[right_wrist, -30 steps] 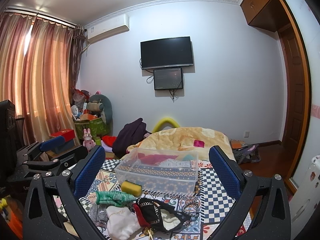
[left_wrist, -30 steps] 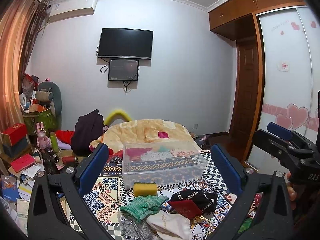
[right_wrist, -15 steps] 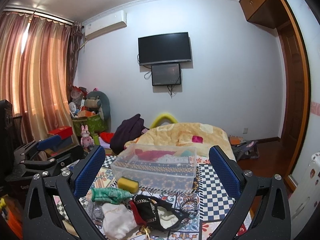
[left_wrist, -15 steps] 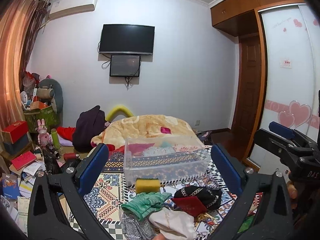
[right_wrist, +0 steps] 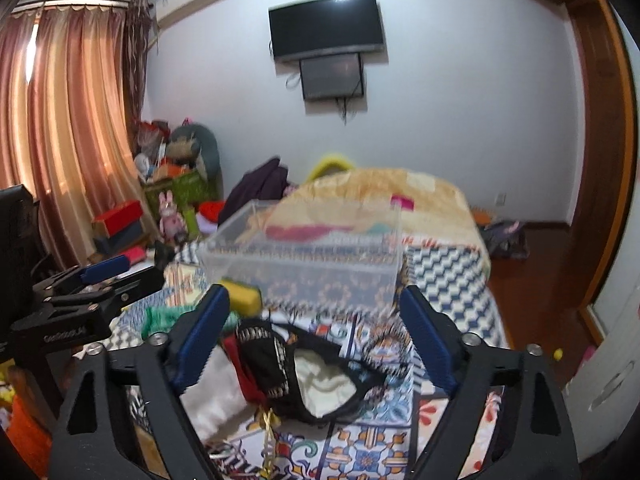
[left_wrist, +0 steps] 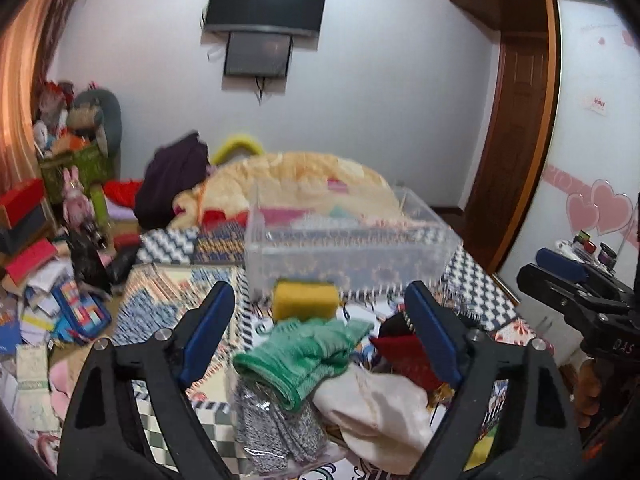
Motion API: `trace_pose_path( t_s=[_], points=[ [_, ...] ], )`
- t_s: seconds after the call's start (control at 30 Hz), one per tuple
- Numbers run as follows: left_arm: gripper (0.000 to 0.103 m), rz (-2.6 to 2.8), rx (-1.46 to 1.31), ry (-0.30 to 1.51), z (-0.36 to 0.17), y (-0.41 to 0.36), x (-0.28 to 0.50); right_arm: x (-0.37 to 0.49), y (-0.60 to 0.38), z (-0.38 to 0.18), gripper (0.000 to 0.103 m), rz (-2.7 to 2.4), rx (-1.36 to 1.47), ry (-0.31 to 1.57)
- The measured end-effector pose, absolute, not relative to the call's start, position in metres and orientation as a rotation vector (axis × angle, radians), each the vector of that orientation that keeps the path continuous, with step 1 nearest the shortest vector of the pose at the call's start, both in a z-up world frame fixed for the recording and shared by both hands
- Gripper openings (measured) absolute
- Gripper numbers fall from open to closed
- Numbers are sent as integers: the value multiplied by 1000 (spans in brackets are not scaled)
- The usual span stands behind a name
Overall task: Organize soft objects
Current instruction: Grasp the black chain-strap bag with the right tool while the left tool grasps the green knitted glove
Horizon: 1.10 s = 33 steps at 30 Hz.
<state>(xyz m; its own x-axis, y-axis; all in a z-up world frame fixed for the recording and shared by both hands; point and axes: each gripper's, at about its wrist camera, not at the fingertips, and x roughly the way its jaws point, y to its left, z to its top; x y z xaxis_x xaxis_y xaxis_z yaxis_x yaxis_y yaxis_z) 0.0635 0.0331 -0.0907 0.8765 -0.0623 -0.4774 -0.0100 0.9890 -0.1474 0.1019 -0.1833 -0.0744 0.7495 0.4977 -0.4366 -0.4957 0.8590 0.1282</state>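
bedroom clutter surrounds a bed spread with a patterned cloth, where the soft things lie heaped in front of a clear plastic bin. the left hand-held gripper hangs released and empty over a green knit glove, which overlaps a grey speckled cloth and a cream cloth; a yellow sponge sits just against the bin's front wall. the right hand-held gripper, also released, frames black lace underwear tangled with a red piece. risk as i judge it: pinching one item may drag its neighbours, since they overlap, and a snagged strap could spill things beside the bin.
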Motion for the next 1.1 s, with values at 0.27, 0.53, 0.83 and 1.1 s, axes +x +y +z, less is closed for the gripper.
trace_pose_path(
  t_s=[0.27, 0.53, 0.83, 1.1],
  points=[
    [74, -32, -170, 620, -129, 39, 90, 113, -183, -100, 59, 607, 21, 594],
    [74, -34, -159, 644, -143, 46, 93, 123, -169, -115, 54, 675, 27, 670],
    [62, -33, -161, 677, -155, 51, 100, 136, -167, -133, 25, 701, 52, 748],
    [30, -34, -163, 675, -155, 53, 100, 135, -168, -127, 13, 691, 64, 736]
  ],
)
